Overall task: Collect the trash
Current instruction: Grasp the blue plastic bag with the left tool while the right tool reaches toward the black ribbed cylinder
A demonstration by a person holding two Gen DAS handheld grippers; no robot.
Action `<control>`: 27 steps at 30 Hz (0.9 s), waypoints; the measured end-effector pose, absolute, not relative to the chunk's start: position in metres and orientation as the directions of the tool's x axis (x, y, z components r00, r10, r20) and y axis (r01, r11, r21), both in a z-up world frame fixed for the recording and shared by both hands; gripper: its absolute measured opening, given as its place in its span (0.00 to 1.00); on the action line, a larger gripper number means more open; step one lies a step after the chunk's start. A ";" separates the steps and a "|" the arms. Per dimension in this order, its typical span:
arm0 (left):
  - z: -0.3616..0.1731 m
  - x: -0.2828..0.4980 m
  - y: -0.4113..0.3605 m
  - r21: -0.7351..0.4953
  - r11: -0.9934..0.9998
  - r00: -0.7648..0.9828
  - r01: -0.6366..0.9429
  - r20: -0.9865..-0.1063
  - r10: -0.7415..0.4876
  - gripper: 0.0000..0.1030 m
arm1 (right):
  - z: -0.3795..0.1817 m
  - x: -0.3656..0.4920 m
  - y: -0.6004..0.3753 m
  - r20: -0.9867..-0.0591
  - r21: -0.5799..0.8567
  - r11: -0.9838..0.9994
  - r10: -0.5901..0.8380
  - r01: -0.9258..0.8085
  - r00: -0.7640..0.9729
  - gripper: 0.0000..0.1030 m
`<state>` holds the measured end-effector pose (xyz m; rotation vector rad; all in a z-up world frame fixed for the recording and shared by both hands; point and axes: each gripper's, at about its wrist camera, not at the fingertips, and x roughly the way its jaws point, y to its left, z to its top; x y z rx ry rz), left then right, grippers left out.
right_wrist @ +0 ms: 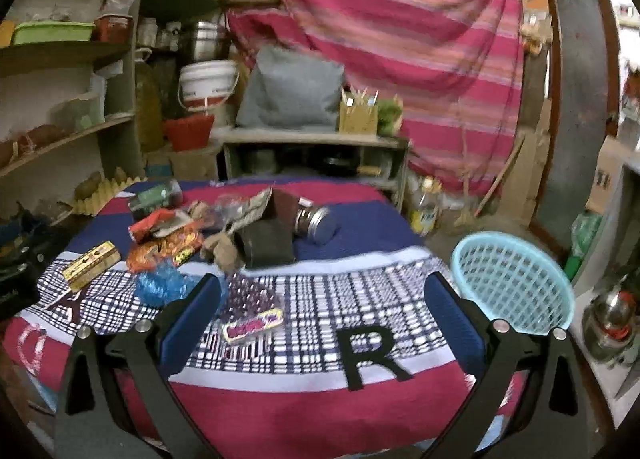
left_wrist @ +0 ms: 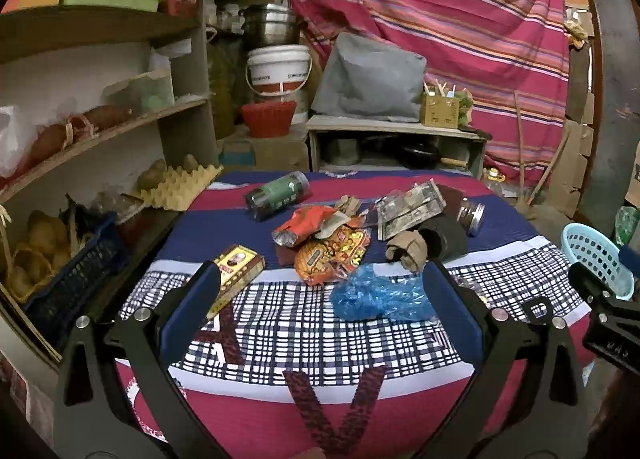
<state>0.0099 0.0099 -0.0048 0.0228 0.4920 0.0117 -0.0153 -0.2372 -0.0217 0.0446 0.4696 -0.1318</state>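
Trash lies on a cloth-covered table (left_wrist: 320,347): a crumpled blue plastic bag (left_wrist: 376,295), orange snack wrappers (left_wrist: 328,251), a yellow box (left_wrist: 236,271), a green-labelled jar (left_wrist: 280,195), a metal-lidded jar (right_wrist: 314,221) and a purple wrapper (right_wrist: 252,311). A light-blue basket (right_wrist: 514,279) stands at the table's right edge. My left gripper (left_wrist: 320,291) is open and empty, just short of the blue bag. My right gripper (right_wrist: 322,299) is open and empty above the checked cloth, the purple wrapper by its left finger.
Shelves (left_wrist: 100,131) with produce and an egg tray (left_wrist: 180,187) stand left of the table. A low cabinet (left_wrist: 396,147), bucket (left_wrist: 278,69) and striped curtain (left_wrist: 460,19) lie behind. A metal kettle (right_wrist: 612,319) sits at the far right.
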 end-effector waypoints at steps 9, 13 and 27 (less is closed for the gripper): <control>-0.001 0.039 0.013 0.083 0.996 0.873 -0.009 -0.485 0.048 0.95 | -0.014 0.012 -0.247 -0.432 -0.003 0.989 -0.137 0.151 0.891 0.96; 0.011 0.066 0.017 0.125 0.992 0.890 -0.031 -0.448 0.084 0.95 | -0.005 0.054 -0.245 -0.461 -0.056 0.987 -0.158 0.149 0.873 0.96; -0.048 0.131 0.002 0.106 0.994 0.821 0.031 -0.570 0.036 0.95 | -0.035 0.115 -0.255 -0.503 -0.026 0.994 -0.102 0.103 0.858 0.96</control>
